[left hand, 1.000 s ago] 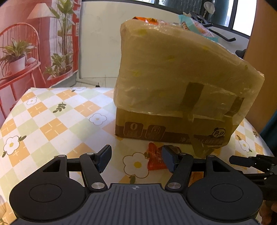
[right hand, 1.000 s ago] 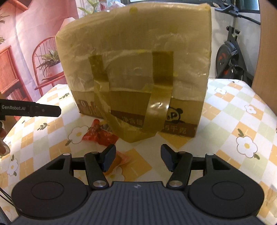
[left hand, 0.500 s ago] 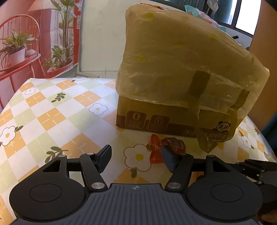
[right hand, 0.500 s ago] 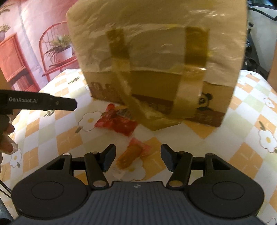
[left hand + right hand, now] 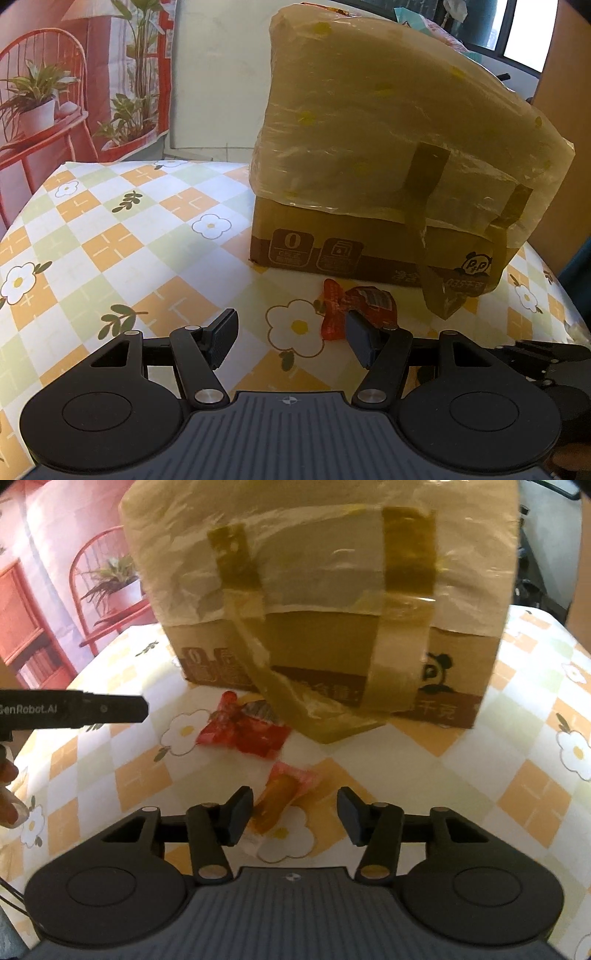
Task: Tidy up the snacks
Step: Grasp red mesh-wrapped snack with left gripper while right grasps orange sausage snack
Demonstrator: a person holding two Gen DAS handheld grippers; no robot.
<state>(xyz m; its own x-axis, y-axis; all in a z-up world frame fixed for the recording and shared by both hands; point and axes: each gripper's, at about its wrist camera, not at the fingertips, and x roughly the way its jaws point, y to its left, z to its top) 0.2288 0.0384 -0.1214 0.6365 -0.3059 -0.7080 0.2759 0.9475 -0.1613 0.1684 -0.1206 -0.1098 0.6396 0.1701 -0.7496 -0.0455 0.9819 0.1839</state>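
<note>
Right wrist view: the right gripper has pulled back from the cardboard box over the last second and tipped down toward the table; the orange snack packet, earlier half hidden by the left pad, now lies in the open gap between the spread fingers, close to the left one, touching or not cannot tell; judged as lining up for a pick, nothing pinched yet; the red snack packet lies just ahead on the floral tablecloth, beside the loose tape flap hanging off the box; left wrist view: the left gripper has also backed off and now sits lower, jaws wide apart and empty; red snack packet sits on the tablecloth just in front of the cardboard box, partly behind the right-side pad; more of the table shows than a second ago, so both tools look to have shifted from box to loose packets; hidden or unclear: box top is cut off in the right view and wrapped in cloudy plastic; only slivers of colourful bags peek over its top edge in the left view, contents unreadable; right view is motion-blurred, packet print illegible; the orange packet is not visible in the left view; box lettering only partly readable
</note>
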